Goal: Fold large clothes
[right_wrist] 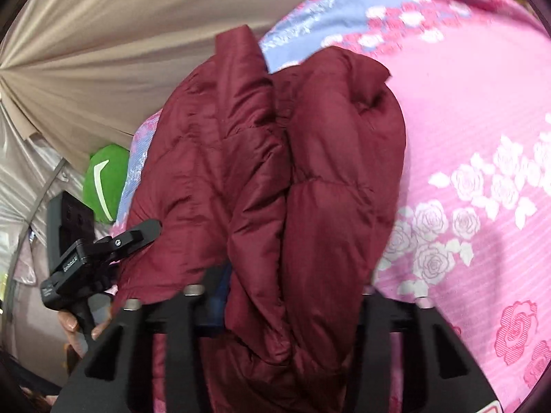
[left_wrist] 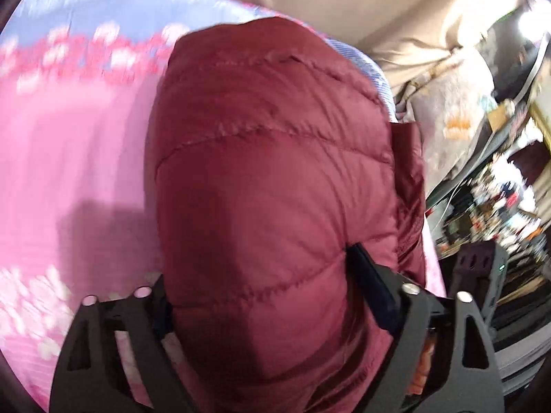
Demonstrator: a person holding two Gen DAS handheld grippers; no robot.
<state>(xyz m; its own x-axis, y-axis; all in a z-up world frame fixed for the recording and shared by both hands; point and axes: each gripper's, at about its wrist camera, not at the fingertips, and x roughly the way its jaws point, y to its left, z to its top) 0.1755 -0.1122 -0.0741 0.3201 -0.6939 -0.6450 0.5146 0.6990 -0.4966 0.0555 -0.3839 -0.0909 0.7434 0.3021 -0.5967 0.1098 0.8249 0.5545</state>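
A maroon quilted puffer jacket (left_wrist: 275,179) fills the middle of the left wrist view and hangs bunched over a pink flowered bedspread (left_wrist: 69,144). My left gripper (left_wrist: 261,296) is shut on a thick fold of it; its black fingers (left_wrist: 372,275) press the padding from both sides. In the right wrist view the same jacket (right_wrist: 275,186) is doubled into two lobes, and my right gripper (right_wrist: 289,306) is shut on its lower folds. The left gripper's body (right_wrist: 86,258) and the hand holding it show at the lower left there.
The bedspread (right_wrist: 465,137) has a blue and pink rose pattern. A beige curtain (right_wrist: 103,34) hangs behind. A green cushion (right_wrist: 106,182) lies by the bed edge. Cluttered shelves (left_wrist: 499,189) stand on the right of the left wrist view.
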